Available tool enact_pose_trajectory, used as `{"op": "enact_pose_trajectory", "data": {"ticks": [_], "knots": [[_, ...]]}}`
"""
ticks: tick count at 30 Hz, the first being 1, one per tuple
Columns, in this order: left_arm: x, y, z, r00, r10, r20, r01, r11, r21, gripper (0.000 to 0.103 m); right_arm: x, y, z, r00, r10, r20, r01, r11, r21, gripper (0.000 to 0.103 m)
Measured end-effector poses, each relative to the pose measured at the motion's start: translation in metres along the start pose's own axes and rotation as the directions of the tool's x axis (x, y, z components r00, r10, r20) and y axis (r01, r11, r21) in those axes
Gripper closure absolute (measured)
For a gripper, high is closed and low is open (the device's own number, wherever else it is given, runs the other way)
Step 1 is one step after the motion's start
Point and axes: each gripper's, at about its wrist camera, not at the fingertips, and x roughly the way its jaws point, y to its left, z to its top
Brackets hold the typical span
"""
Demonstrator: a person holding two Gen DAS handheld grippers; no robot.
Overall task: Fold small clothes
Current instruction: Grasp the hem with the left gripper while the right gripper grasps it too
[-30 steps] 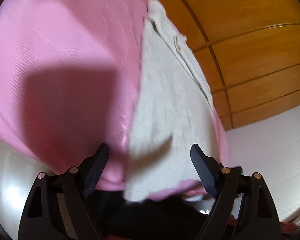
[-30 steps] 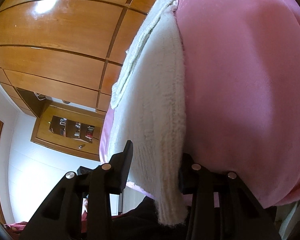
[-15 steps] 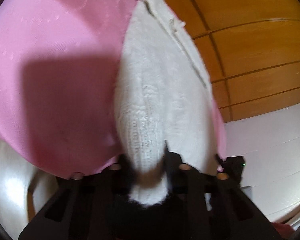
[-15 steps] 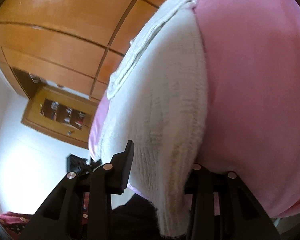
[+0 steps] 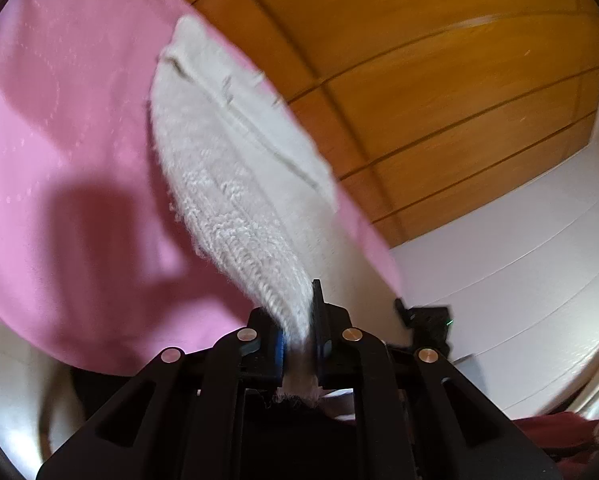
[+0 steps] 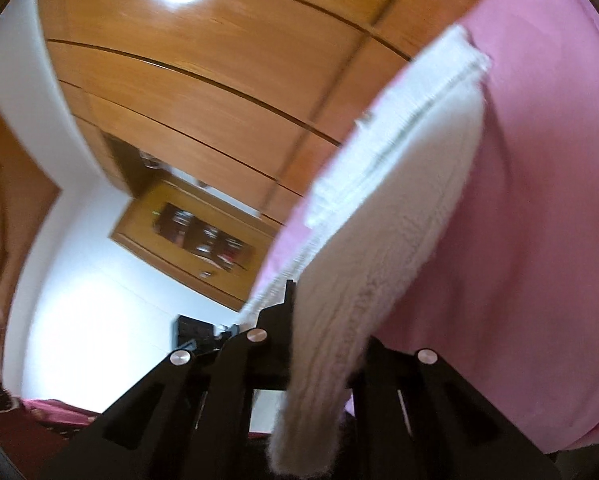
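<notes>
A: What is the left black two-finger gripper (image 5: 299, 344) doing?

B: It is pinching one edge of the white knitted woollen garment (image 5: 235, 184); its jaws have just been closing, and the knit is bunching between them.

A: And the right black two-finger gripper (image 6: 319, 344)?

B: It is clamping another edge of the same white knit (image 6: 395, 216); its jaws have also just been closing on the fabric, whose fuzzy end is hanging below them.

A: Where is the garment lying?

B: It is stretching forward from both grippers over the smooth pink cloth surface (image 5: 67, 152), which is also showing in the right view (image 6: 539, 240). Glossy orange-brown wooden wardrobe panels (image 5: 439, 80) are standing behind it.
</notes>
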Motion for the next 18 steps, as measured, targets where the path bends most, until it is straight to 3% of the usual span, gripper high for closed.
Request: {"op": "enact_pose_trajectory", "data": {"ticks": [5,10,18], "knots": [[-0.02,-0.017,-0.005,0.997,-0.053,0.064,0.051,0.998,0.029,0.094,-0.019,0.017,0.0,0.993,0.109,0.048,-0.107,0.993,-0.04,0.097],[-0.024,-0.031,-0.015,0.993,-0.092,0.069,0.09,0.995,0.038,0.094,-0.018,0.033,-0.007,0.988,0.15,0.045,-0.148,0.987,-0.058,0.097],[-0.058,-0.04,-0.033,0.964,-0.229,0.136,0.232,0.973,-0.007,0.094,-0.056,0.056,-0.033,0.972,0.226,0.06,-0.218,0.969,-0.114,0.097]]}}
